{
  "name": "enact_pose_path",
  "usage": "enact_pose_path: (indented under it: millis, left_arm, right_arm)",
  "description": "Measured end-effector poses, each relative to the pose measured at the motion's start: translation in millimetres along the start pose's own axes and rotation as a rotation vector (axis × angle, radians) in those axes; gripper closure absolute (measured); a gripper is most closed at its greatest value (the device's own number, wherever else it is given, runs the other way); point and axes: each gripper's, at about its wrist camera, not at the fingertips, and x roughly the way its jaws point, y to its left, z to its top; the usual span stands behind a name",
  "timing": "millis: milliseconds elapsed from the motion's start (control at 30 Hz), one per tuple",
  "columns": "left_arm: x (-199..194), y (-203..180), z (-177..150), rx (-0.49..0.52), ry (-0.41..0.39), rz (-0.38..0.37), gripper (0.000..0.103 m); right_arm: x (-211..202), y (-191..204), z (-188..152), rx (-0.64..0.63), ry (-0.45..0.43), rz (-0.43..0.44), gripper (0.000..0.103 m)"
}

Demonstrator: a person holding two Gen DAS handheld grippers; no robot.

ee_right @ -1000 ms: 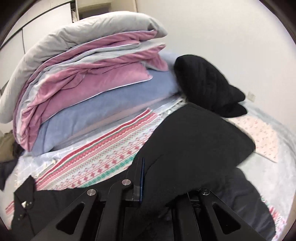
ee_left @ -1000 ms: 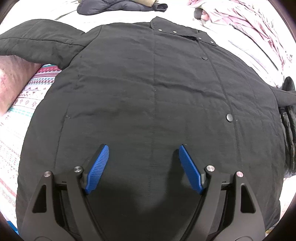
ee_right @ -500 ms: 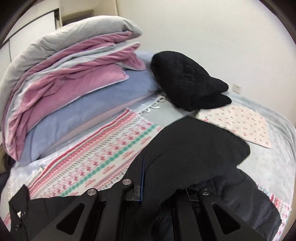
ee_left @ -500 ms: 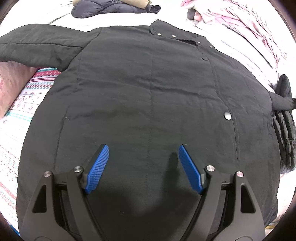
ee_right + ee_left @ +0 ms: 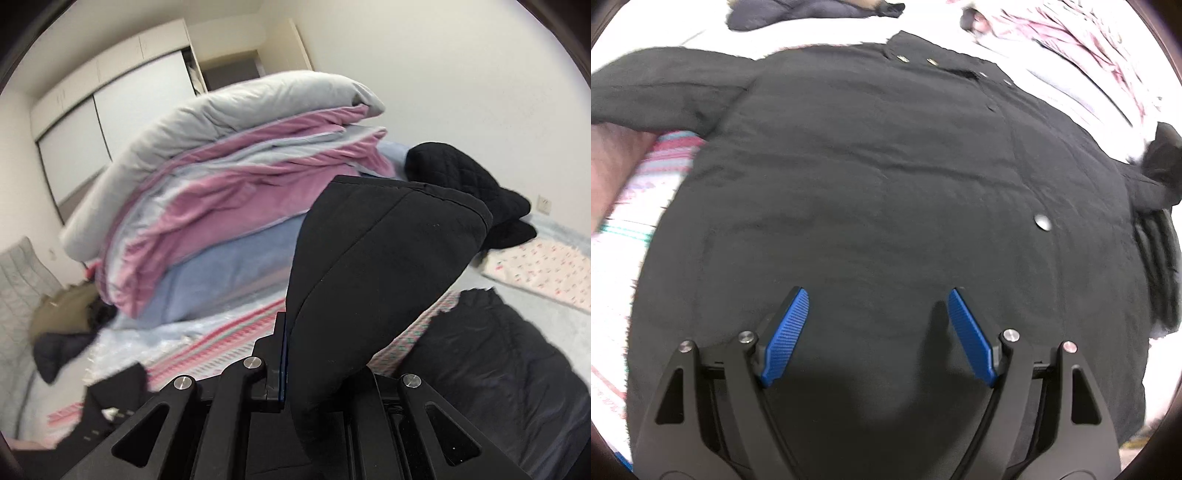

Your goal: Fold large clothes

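A large black padded coat (image 5: 879, 177) lies spread front-up on the bed, its snaps running down the right of its front. My left gripper (image 5: 877, 302) hovers over the lower front of the coat, jaws open, with nothing between the blue pads (image 5: 785, 334). One sleeve stretches out to the upper left. In the right wrist view my right gripper (image 5: 295, 354) is shut on the other black sleeve (image 5: 373, 266), which stands lifted off the bed and drapes over the right finger. The coat's collar (image 5: 110, 398) shows at the lower left there.
A tall stack of folded grey, pink and blue quilts (image 5: 229, 192) sits on the bed behind the sleeve. A black quilted garment (image 5: 465, 188) and a floral cloth (image 5: 543, 273) lie to the right. A dark jacket (image 5: 812, 11) lies beyond the collar. A striped patterned sheet (image 5: 221, 350) covers the bed.
My right gripper has risen and tilted up, lifting the black sleeve off the bed; the wardrobe and wall come into view. The left gripper stays open over the coat, hardly moved.
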Motion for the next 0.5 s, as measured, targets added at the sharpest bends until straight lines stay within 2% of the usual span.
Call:
enact_pose_path:
  millis: [33, 100, 167, 200, 267, 400, 500]
  left_arm:
    - [-4, 1, 1, 0.008, -0.036, 0.06, 0.025]
    - [-5, 2, 4, 0.032, -0.06, 0.146, 0.025]
    - [1, 5, 5, 0.035, -0.028, 0.175, 0.025]
    - [6, 7, 4, 0.026, 0.004, 0.157, 0.025]
    - [17, 14, 3, -0.032, 0.08, 0.069, 0.024]
    - [6, 24, 9, -0.09, 0.036, 0.026, 0.024]
    - [-3, 41, 14, -0.171, 0.003, -0.009, 0.024]
  right_arm:
    - [-5, 2, -1, 0.014, -0.002, 0.02, 0.095]
    - [-14, 7, -3, 0.019, -0.009, 0.046, 0.095]
    - [-20, 12, -5, 0.007, -0.009, 0.055, 0.095]
    - [-23, 14, -6, 0.001, -0.007, 0.054, 0.095]
    - [-27, 20, -6, 0.004, -0.007, 0.05, 0.095]
    - [-38, 44, -9, 0.027, -0.028, 0.105, 0.095]
    - [-58, 98, -15, -0.061, -0.092, 0.198, 0.095]
